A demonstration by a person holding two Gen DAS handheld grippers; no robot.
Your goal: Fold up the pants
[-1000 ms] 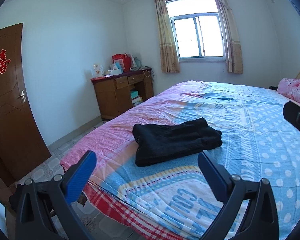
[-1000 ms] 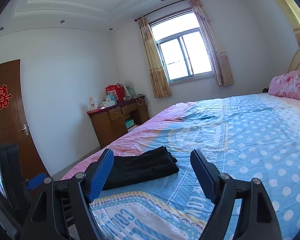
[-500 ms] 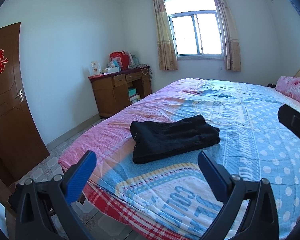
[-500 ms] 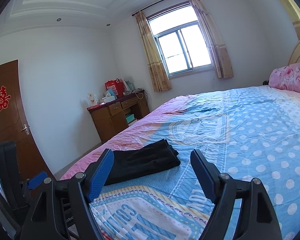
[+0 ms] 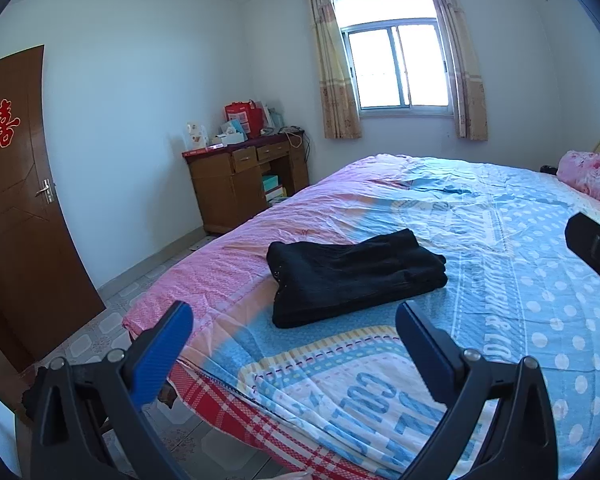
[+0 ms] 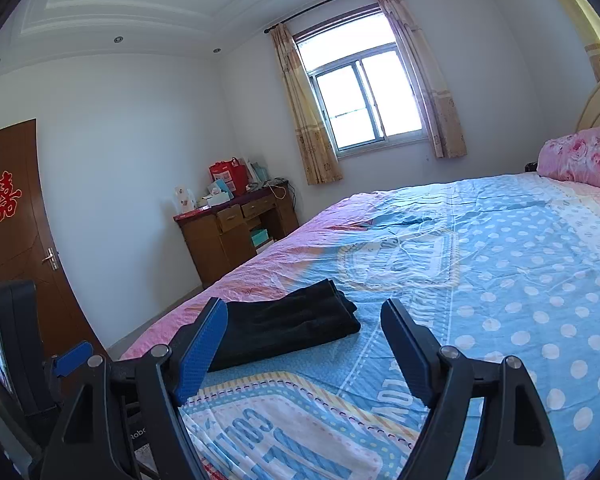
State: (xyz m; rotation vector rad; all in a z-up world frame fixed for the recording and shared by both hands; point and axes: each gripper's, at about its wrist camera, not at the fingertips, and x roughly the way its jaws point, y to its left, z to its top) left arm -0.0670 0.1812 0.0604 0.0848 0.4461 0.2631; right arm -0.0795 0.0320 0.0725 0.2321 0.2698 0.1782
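Note:
Black pants (image 5: 352,276) lie folded into a thick rectangular stack on the bed (image 5: 520,280), near its foot end, where the sheet turns from pink to blue. My left gripper (image 5: 294,324) hovers short of the stack, open, with nothing between its blue pads. In the right wrist view the same pants (image 6: 288,326) show partly behind the left blue pad. My right gripper (image 6: 304,320) is also open and holds nothing, raised off the bed. Part of the right gripper's body (image 5: 596,248) juts in at the right edge of the left wrist view.
A wooden desk (image 5: 248,184) with a red bag and boxes stands against the far wall, left of the curtained window (image 5: 400,72). A brown door (image 5: 16,208) is on the left. A pink floral quilt (image 6: 576,156) lies at the bed's head. Tiled floor runs beside the bed.
Both grippers have drifted slightly back and upward from the bed, and the pants sit a little further off in view. The folded stack itself has not moved. Both stay open.

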